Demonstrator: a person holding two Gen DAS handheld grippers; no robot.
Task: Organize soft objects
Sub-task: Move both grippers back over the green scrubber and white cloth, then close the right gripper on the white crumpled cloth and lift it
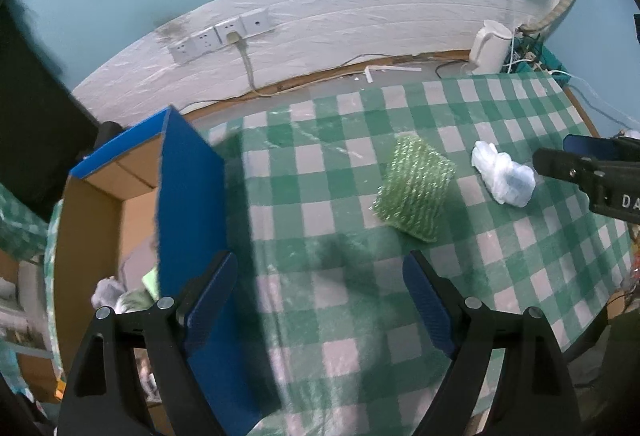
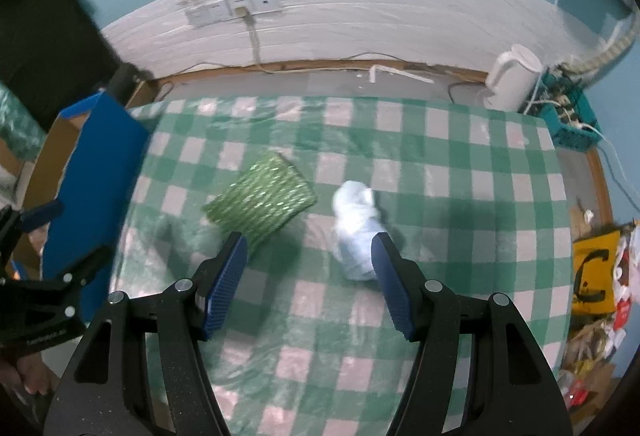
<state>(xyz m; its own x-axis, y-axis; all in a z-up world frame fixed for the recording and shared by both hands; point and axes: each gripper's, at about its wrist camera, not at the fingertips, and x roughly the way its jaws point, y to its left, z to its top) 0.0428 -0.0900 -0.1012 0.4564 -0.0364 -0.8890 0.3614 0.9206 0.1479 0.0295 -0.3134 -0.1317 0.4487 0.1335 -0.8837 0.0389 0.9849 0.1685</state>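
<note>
While unheld: both soft items near mid-table on the green-and-white checked tablecloth (image 2: 460,196)
Green glittery woven scouring pad (image 2: 262,198): light, springy; pinch across short sides
Crumpled white plastic bag (image 2: 358,230): flimsy, slippery; grab the bulk
Left gripper (image 1: 320,278): wide, empty
Right gripper (image 2: 308,264): wide, empty, right finger (image 2: 390,278) beside bag
Blue-sided cardboard box (image 1: 184,164): left table edge
</note>
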